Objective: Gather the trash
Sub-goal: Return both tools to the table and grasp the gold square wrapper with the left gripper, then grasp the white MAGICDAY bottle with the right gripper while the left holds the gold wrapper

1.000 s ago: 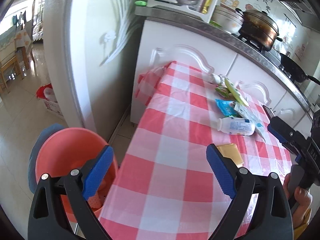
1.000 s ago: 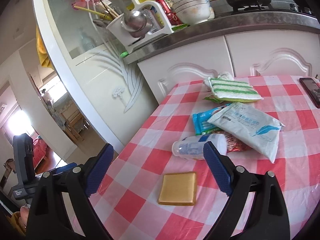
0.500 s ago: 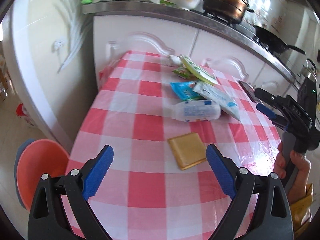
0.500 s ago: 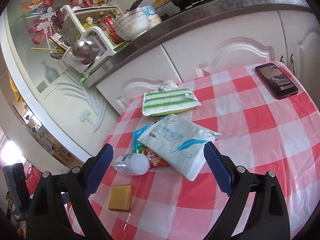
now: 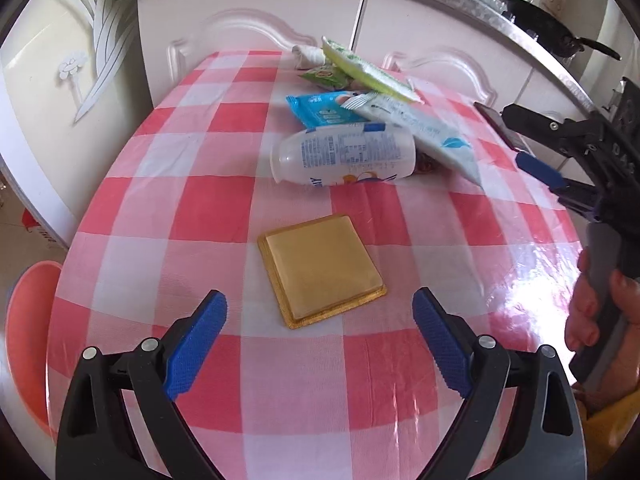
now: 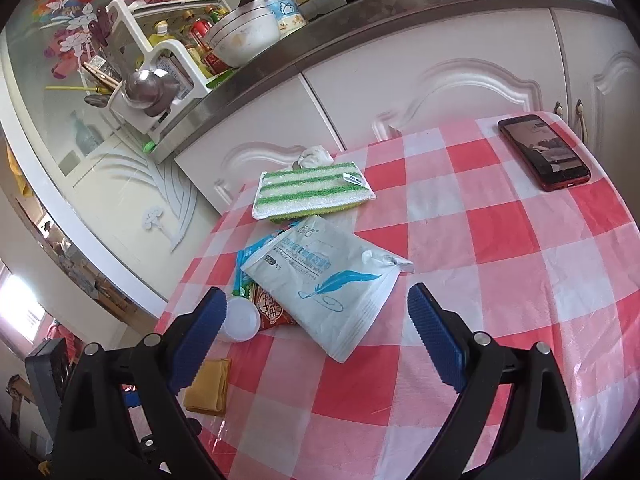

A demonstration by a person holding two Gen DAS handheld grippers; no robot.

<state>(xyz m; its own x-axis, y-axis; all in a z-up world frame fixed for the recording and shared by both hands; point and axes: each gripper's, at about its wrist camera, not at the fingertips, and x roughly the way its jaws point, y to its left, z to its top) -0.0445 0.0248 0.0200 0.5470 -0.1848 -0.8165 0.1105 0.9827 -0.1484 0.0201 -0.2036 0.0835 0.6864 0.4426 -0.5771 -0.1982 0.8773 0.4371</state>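
Note:
Trash lies on a red-and-white checked table (image 5: 192, 208). A flat gold square packet (image 5: 322, 268) sits just ahead of my left gripper (image 5: 320, 338), which is open and empty. Behind it a white plastic bottle (image 5: 344, 156) lies on its side, then a blue wrapper (image 5: 324, 108), a pale blue-and-white pouch (image 5: 420, 132) and a green-striped pack (image 5: 368, 72). My right gripper (image 6: 316, 332) is open, hovering over the pale pouch (image 6: 324, 276), with the bottle's end (image 6: 240, 320) and a red wrapper (image 6: 272, 308) beside its left finger. The green-striped pack (image 6: 312, 190) lies farther off.
A pink bin (image 5: 28, 340) stands on the floor left of the table. A dark phone (image 6: 544, 152) lies at the far right corner. White cabinets (image 6: 400, 80) and a counter with bowls and a dish rack (image 6: 160, 68) back the table. A hand (image 5: 600, 312) holds the right gripper.
Both grippers have come forward and lower over the table. The left one swung away from the pink bin toward the gold packet; the right one turned toward the pale pouch.

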